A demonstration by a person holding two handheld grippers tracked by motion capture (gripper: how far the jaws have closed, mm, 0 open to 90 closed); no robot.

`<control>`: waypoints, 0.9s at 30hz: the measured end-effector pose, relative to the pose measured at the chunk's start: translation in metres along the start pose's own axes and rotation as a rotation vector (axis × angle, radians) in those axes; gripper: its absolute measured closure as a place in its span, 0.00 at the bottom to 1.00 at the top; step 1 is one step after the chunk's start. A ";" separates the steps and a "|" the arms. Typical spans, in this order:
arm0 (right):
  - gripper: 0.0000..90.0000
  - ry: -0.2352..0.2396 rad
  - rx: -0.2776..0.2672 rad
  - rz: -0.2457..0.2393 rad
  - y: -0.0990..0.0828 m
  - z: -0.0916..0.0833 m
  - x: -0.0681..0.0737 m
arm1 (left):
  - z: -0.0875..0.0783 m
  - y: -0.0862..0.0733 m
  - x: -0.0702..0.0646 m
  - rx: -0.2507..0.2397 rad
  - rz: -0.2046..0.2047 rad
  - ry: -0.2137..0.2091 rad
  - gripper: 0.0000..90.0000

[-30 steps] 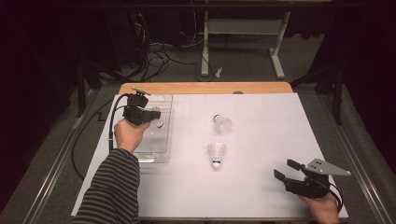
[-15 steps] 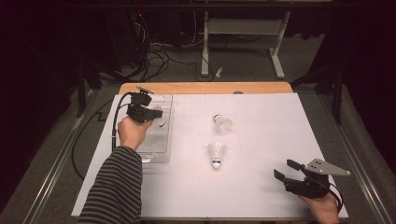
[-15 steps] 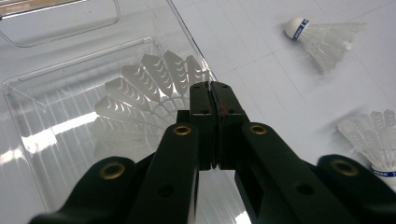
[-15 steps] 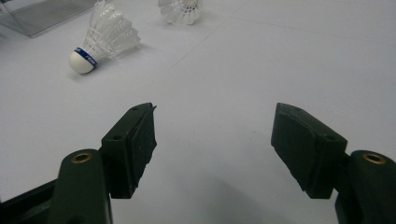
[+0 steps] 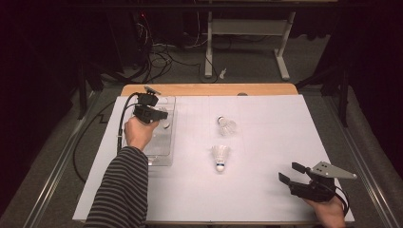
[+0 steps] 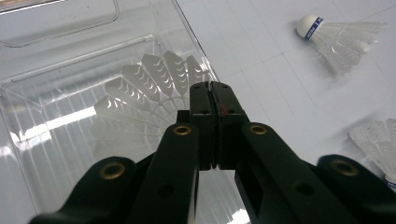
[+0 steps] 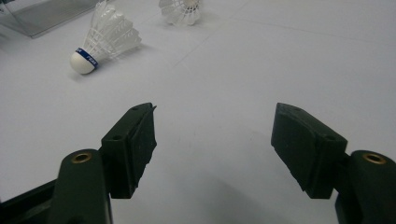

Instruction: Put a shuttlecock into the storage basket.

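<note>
The left gripper (image 6: 214,93), jaws pressed together, apparently pinches a shuttlecock (image 6: 144,84) feather over the clear box (image 6: 60,56); right gripper (image 7: 212,140) jaws spread.

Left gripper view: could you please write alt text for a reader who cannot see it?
The left gripper's black jaws are shut on the feather edge of a white shuttlecock over a clear plastic box. Two more white feather shuttlecocks lie on the white table at right.

A dark sleeve (image 5: 121,187) with thin pale stripes was worn. Black jaws were fitted with brass-coloured rivets (image 6: 182,130). A grey three-cornered plate (image 5: 331,170) was mounted above.
</note>
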State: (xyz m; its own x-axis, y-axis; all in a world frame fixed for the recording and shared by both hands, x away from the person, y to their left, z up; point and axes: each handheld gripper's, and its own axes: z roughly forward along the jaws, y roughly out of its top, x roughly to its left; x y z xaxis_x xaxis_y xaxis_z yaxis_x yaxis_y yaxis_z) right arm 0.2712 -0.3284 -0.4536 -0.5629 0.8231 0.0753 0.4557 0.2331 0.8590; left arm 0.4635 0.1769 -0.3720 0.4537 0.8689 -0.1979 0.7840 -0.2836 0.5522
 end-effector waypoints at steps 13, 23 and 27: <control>0.35 0.000 -0.002 -0.001 0.000 0.000 0.000 | -0.001 0.001 -0.002 -0.037 -0.003 0.045 0.69; 0.35 -0.001 -0.002 0.000 0.000 0.000 0.000 | -0.010 -0.001 -0.008 -0.071 0.030 0.054 0.61; 0.35 -0.002 -0.002 -0.001 0.000 -0.001 0.000 | -0.014 -0.003 -0.014 -0.093 0.047 0.055 0.58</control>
State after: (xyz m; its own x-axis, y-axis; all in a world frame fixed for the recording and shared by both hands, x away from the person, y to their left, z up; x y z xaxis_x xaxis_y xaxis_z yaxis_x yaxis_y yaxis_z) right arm 0.2709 -0.3288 -0.4532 -0.5616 0.8241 0.0736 0.4539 0.2324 0.8602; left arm 0.4493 0.1708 -0.3595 0.4634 0.8771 -0.1265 0.7185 -0.2883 0.6329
